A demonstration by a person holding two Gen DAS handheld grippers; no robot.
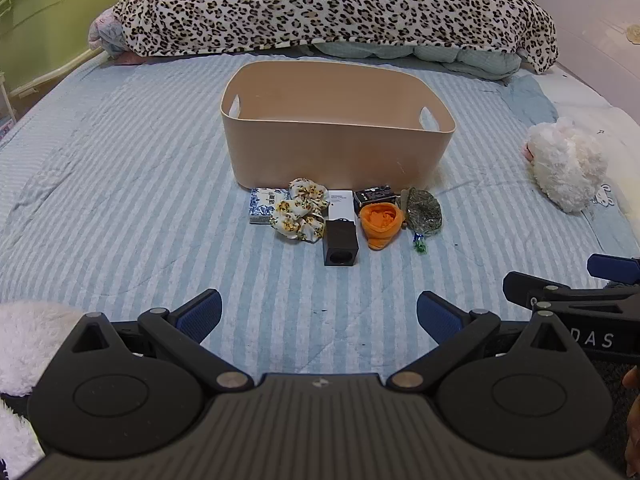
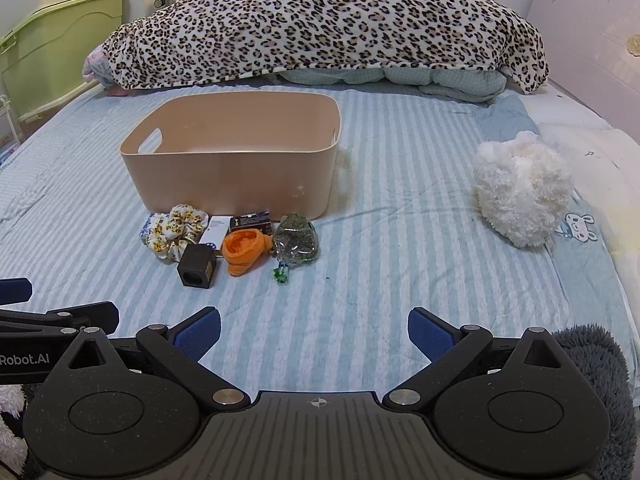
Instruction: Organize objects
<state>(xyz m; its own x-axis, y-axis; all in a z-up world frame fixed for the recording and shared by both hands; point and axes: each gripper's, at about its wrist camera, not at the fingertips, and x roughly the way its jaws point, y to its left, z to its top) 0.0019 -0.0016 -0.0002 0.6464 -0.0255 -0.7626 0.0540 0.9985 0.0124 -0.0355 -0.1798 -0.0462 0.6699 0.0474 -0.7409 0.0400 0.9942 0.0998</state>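
A tan plastic bin (image 1: pixel 336 152) (image 2: pixel 228 176) stands on the striped bed. In front of it lie a blue-white box (image 1: pixel 262 204), a floral scrunchie (image 1: pixel 300 210) (image 2: pixel 178 230), a white box (image 1: pixel 341 202), a black cube (image 1: pixel 341 242) (image 2: pixel 198 266), a dark small box (image 1: pixel 376 195) (image 2: pixel 252 220), an orange cloth (image 1: pixel 380 220) (image 2: pixel 244 250) and a green pouch (image 1: pixel 424 212) (image 2: pixel 298 240). My left gripper (image 1: pixel 319 316) is open and empty, well short of the objects. My right gripper (image 2: pixel 314 334) is open and empty, to the right of them.
A leopard blanket (image 1: pixel 332 4) is heaped at the far end of the bed. A white plush toy (image 1: pixel 564 164) (image 2: pixel 520 188) lies at the right. A green cabinet (image 1: pixel 48 20) stands at the left.
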